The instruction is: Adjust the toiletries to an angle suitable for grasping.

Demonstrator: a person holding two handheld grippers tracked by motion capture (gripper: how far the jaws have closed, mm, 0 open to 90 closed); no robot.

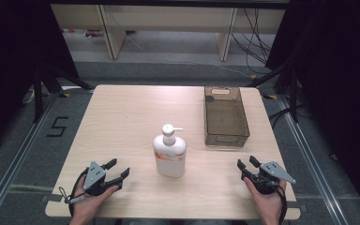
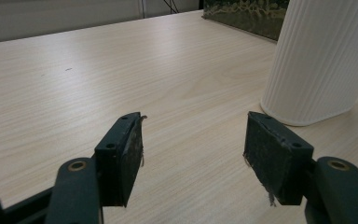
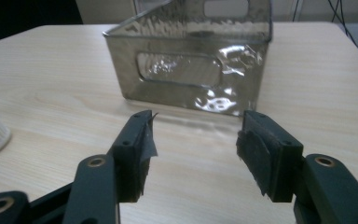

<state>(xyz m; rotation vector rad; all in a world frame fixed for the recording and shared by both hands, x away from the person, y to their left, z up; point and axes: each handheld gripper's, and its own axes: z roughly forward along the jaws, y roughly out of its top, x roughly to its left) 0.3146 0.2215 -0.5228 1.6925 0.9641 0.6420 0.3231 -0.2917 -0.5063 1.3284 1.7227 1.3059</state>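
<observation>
A white pump bottle [image 1: 169,152] with an orange label stands upright in the middle of the wooden table [image 1: 122,117]. A clear smoky plastic bin [image 1: 225,116], empty, sits at the right rear. My left gripper [image 1: 117,168] rests near the front left edge, open, jaws pointing toward the bottle. In the left gripper view the bottle's ribbed white base [image 2: 321,60] stands ahead to the right of the open left gripper [image 2: 193,140]. My right gripper [image 1: 246,163] lies near the front right edge, open. In the right gripper view the bin [image 3: 196,65] stands straight ahead of the empty right gripper [image 3: 196,140].
Beyond the table's far edge are wooden desk legs [image 1: 112,33] and loose cables [image 1: 258,37] on the floor. Black stands [image 1: 42,79] flank both sides. A floor mark reads 5 [image 1: 57,126].
</observation>
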